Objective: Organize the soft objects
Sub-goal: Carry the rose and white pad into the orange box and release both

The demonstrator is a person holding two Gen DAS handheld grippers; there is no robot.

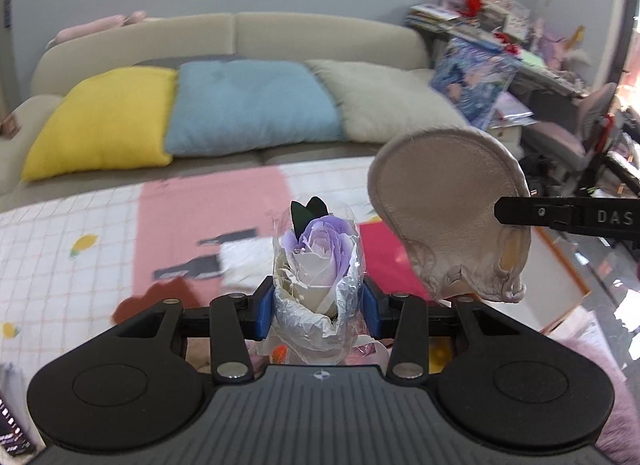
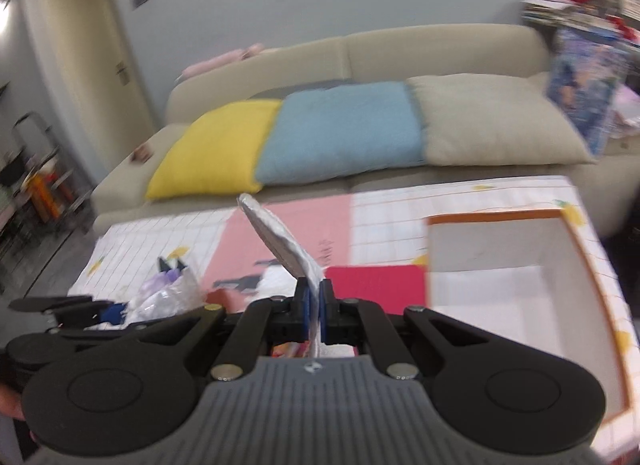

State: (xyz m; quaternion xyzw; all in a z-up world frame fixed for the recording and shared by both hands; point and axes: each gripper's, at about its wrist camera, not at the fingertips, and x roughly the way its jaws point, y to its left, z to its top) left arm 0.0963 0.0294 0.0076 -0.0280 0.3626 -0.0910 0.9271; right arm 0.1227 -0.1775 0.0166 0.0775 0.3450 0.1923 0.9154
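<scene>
A beige sofa [image 1: 280, 37] with three cushions stands behind the checked mat [image 1: 80, 225]. My left claw [image 1: 318, 305], held level, squeezes a wrapped purple rose [image 1: 320, 249] upright. My right claw [image 2: 315, 311] clamps a flat grey plush piece [image 2: 280, 241], tilted left, beside the open white box [image 2: 520, 297].

Surface: table [image 2: 460, 201] under a white grid-pattern cloth [image 1: 60, 233] printed with small yellow fruit motifs. A wide pink panel [image 1: 208, 209] runs through the cloth's middle.

Landmark: red square mat [image 2: 376, 287], lying flat on the cloth.
- Right of the red mat, touching or nearly so: open white box with orange rim [image 2: 520, 265], sitting on the cloth at the table's right end.
- Left of the red mat: white patch [image 1: 244, 261] and dark grey marks [image 1: 188, 269]; blur hides whether printed or loose.
- Farther left, near edge: dark red-brown scalloped shape [image 1: 156, 301], flat on the cloth.
</scene>
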